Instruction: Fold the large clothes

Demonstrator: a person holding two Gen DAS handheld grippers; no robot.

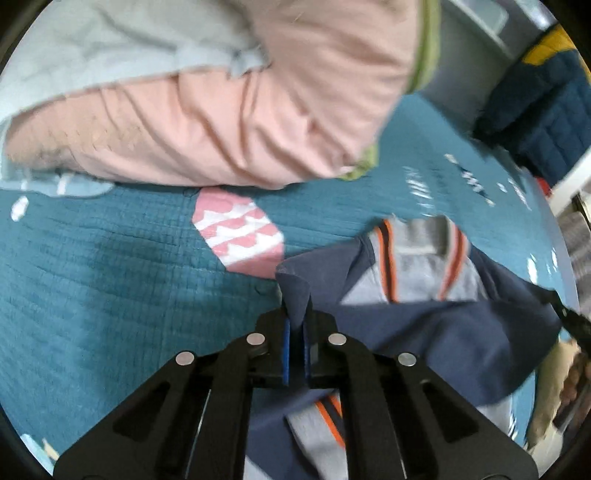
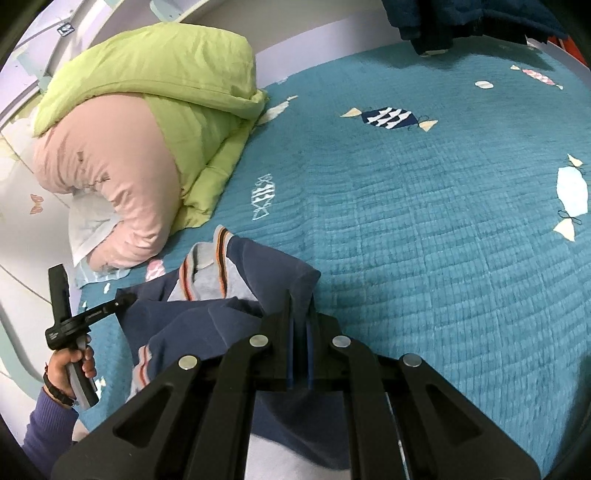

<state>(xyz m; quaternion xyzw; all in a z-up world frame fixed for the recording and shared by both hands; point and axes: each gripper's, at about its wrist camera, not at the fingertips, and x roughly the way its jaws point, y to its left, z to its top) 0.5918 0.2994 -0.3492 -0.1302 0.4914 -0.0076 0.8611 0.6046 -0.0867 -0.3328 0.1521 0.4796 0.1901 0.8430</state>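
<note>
A navy garment (image 1: 443,343) with a grey inside and orange-striped trim lies bunched on the teal bedspread (image 1: 110,280). My left gripper (image 1: 295,321) is shut on a navy edge of it, which sticks up between the blue pads. My right gripper (image 2: 300,314) is shut on another navy edge of the same garment (image 2: 229,317). In the right wrist view the left gripper (image 2: 123,297) shows at the garment's left side, held by a hand. Both hold the cloth slightly raised.
A rolled pink and green duvet (image 2: 140,147) lies at the head of the bed, close beyond the garment. A dark blue quilted item (image 2: 461,22) lies at the far edge. The teal bedspread (image 2: 424,221) stretches to the right. A white wall runs along the left.
</note>
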